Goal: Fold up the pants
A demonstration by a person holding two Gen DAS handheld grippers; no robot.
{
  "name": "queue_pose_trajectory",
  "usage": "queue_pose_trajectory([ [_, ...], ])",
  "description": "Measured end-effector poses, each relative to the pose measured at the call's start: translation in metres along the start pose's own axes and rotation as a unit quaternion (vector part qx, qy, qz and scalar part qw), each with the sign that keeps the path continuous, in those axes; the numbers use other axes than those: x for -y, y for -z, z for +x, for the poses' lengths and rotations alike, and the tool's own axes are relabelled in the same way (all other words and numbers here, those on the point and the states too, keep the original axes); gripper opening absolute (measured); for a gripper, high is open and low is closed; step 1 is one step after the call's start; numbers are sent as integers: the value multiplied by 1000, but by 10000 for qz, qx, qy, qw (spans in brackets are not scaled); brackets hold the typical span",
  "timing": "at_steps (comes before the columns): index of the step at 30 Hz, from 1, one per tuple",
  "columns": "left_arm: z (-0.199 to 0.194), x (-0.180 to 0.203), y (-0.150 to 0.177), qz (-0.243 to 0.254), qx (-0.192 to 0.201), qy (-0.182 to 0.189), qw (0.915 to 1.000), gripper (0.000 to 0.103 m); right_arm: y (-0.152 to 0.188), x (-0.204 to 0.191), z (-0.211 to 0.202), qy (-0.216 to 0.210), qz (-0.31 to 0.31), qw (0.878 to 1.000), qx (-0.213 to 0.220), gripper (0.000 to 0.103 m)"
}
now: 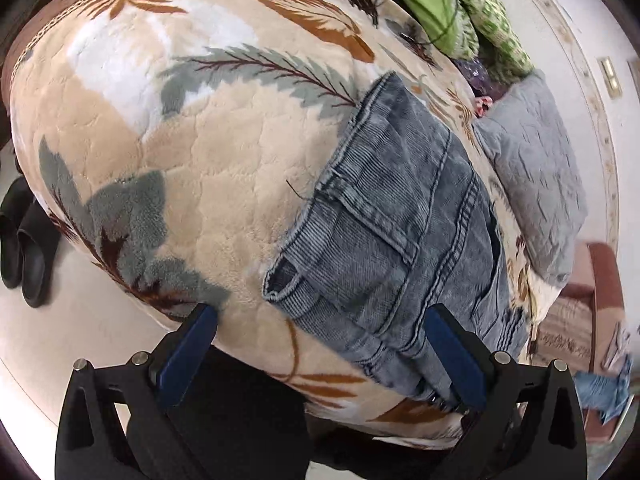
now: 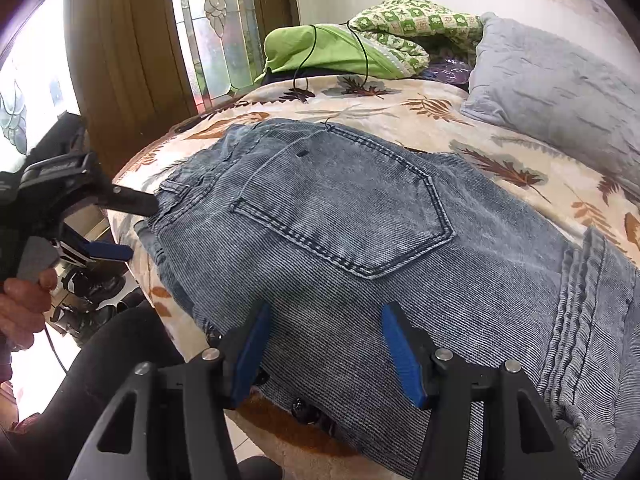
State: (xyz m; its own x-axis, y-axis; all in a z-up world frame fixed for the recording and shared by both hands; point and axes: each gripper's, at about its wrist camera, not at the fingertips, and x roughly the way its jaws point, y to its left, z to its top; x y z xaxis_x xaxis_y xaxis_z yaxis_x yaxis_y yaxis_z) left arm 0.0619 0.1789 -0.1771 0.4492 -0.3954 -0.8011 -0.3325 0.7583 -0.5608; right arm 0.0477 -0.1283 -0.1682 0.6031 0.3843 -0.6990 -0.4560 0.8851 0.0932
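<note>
Two grippers in play, so here's how it sits. Your faded blue-grey corduroy pants (image 2: 360, 240) are lying flat on the plush cream blanket with brown and grey-green leaf print (image 1: 168, 168), back pocket facing up, waistband hanging near the bed's edge. Your right gripper (image 2: 326, 354) hovers just over the seat of the pants with its blue pads spread apart, released, nothing pinched between them. Your left gripper (image 1: 322, 346) is wide open too; in its own view the waist corner of the pants sits between the fingers, closer to the right-side pad, but neither pad presses on the fabric. From the right wrist view you can see your left hand (image 2: 24, 304) gripping its handle off the bed's edge, with one finger's tip right at the waistband. A grey quilted pillow (image 2: 560, 92) sits further up the bed, well apart from the pants.
</note>
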Motion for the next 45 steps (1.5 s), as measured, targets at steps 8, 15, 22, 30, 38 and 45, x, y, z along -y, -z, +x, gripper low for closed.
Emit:
queue_pose_trajectory([
  [8,-5,15,-10,-47,55,262,9996,103,0,1,0,-9,-5,10000,1,62],
  [15,2,21,-11,-34,102,282,9995,90,0,1,0,-13,-2,10000,-2,62],
  [22,-3,13,-6,-181,306,317,9989,82,-1,1,0,-12,2,10000,3,62],
  [30,-9,23,-4,116,385,320,9987,52,1,-1,0,-39,-10,10000,26,62],
  [38,1,40,-8,395,520,120,9978,38,1,0,-3,-65,6,9999,100,61],
  [45,-8,66,1,1107,804,-181,9904,21,-11,17,-22,26,507,9955,806,60],
])
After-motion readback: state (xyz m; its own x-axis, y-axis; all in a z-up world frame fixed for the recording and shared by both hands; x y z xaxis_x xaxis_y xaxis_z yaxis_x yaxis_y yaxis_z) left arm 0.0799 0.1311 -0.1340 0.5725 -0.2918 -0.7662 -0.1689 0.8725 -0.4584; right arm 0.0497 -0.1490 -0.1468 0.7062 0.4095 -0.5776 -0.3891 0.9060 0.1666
